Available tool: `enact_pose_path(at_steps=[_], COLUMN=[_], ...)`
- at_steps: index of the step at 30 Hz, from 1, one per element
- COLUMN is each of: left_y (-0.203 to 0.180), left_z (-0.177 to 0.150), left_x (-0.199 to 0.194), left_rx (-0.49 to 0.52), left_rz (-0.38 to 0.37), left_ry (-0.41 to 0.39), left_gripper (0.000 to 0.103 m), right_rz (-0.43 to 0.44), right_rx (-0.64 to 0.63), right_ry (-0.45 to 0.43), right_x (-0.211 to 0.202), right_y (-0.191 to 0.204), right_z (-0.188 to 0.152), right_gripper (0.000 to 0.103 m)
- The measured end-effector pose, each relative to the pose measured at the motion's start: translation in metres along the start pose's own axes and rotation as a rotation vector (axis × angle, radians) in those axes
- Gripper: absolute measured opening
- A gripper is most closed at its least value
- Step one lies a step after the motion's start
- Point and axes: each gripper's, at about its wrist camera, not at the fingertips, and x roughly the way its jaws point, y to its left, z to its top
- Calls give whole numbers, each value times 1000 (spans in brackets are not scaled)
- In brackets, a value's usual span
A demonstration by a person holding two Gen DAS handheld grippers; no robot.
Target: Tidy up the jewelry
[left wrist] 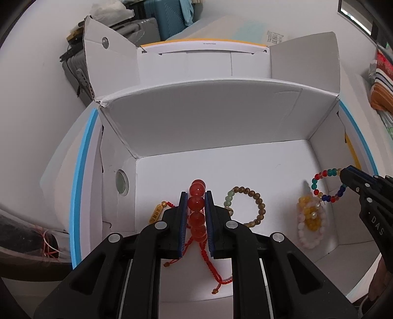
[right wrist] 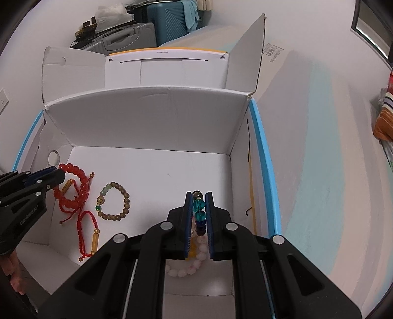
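An open white cardboard box (left wrist: 221, 127) (right wrist: 147, 117) holds the jewelry. My left gripper (left wrist: 196, 196) (right wrist: 57, 175) is shut on a red bead bracelet (left wrist: 196, 201) (right wrist: 73, 171) at the box's left side. My right gripper (right wrist: 198, 196) (left wrist: 343, 175) is shut on a multicolored bead bracelet (right wrist: 199, 206) (left wrist: 324, 182) at the box's right side. On the box floor lie a brown bead bracelet (left wrist: 255, 206) (right wrist: 120, 203), a red cord bracelet with a yellow tube charm (right wrist: 89, 230) (left wrist: 159, 212), a yellow bracelet (left wrist: 309, 216) and a pink bead bracelet (left wrist: 307, 235) (right wrist: 189, 266).
The box's flaps (left wrist: 103, 61) (right wrist: 248, 54) stand up at the back and sides. Its outer edges are blue (left wrist: 78, 184) (right wrist: 265, 159). Suitcases (left wrist: 169, 17) (right wrist: 172, 19) stand behind. Striped fabric (left wrist: 383, 81) lies at the far right.
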Motion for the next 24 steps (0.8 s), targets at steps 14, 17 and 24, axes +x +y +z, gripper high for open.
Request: enact_pose_path(at_steps=[14, 17, 24], left_y=[3, 1, -5], left_z=[-2, -5, -24], left_x=[-45, -65, -106], left_rx=[-56, -61, -63], left_rz=[22, 39, 45], left_ry=[-117, -170, -279], left_gripper=[73, 84, 97], right_rz=[16, 10, 7], right_rx=[47, 51, 56], right_ry=[-102, -140, -251], right_x=[-35, -51, -91], right_y=[-4, -5, -10], right_z=[3, 1, -9], right_gripper=[71, 80, 95])
